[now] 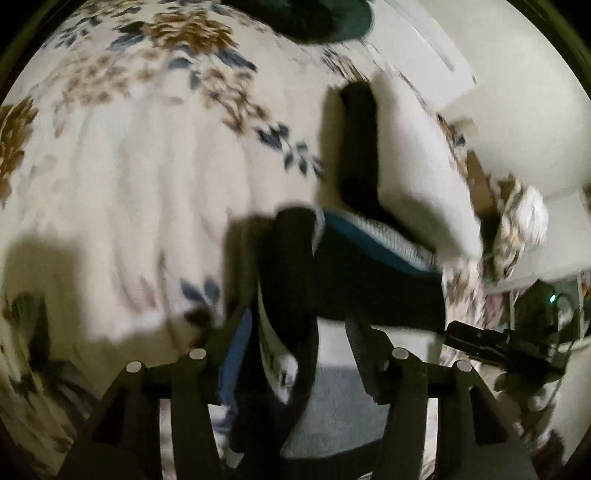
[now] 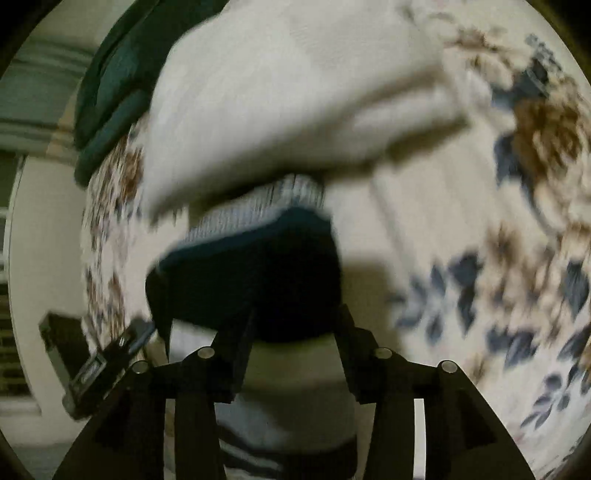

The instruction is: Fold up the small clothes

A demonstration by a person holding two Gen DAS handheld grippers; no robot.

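Note:
Both views are motion-blurred. A small garment with a dark navy band [image 1: 376,273], a pale ribbed stripe and a cream part [image 1: 417,170] is lifted above the floral bedspread [image 1: 140,155]. My left gripper [image 1: 295,325] has this cloth between its fingers; dark folds hang down over the fingers. In the right wrist view the navy band [image 2: 258,280] sits between the fingers of my right gripper [image 2: 293,325], with the cream part [image 2: 295,96] spreading above. The left gripper's body [image 2: 92,365] shows at lower left there.
A dark green folded cloth [image 1: 314,18] lies at the far edge of the bed; it also shows in the right wrist view [image 2: 114,92]. A pale wall or headboard [image 1: 517,110] stands to the right. The right gripper's body [image 1: 498,343] shows at lower right.

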